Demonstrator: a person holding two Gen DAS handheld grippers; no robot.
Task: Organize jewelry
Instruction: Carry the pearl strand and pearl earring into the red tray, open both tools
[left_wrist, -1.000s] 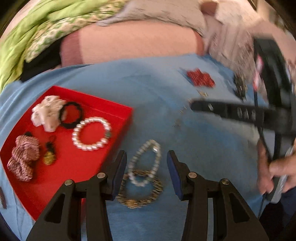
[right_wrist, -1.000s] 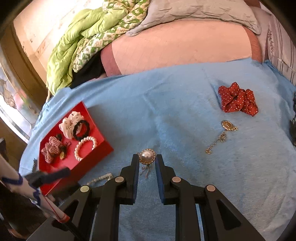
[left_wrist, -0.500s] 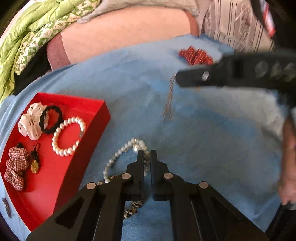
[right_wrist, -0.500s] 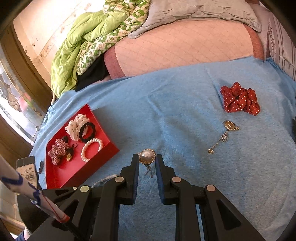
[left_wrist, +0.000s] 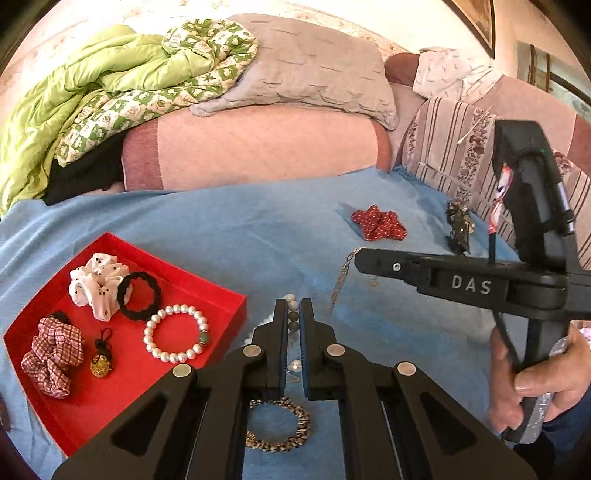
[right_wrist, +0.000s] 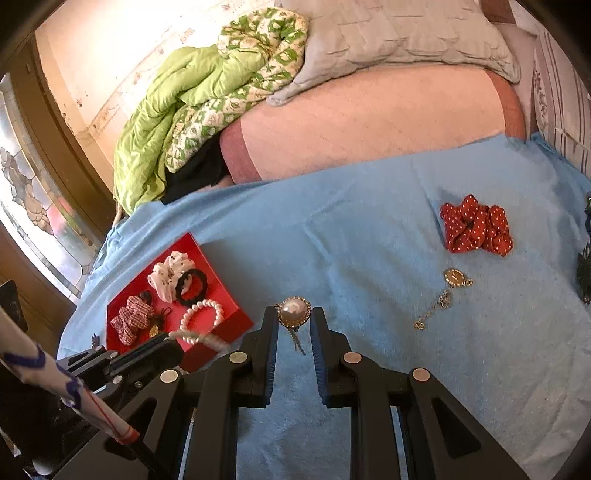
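My left tongs (left_wrist: 293, 314) are clamped on the pearl bracelet (left_wrist: 292, 305), just right of the red tray (left_wrist: 221, 291); my right tongs (right_wrist: 293, 325) pinch a pearl pendant (right_wrist: 294, 312). The tray holds five pieces already; the leopard bracelet (left_wrist: 277, 428), red scrunchie (right_wrist: 476, 225) and gold chain (right_wrist: 443, 295) wait on the blue bed cover (right_wrist: 351, 240).

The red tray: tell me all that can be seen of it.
The shallow square red tray with low walls, matte like card or plastic, lies flat on the light blue blanket. It holds a white spotted scrunchie, a black hair tie, a pearl bracelet, a red checked scrunchie and a small gold pendant.
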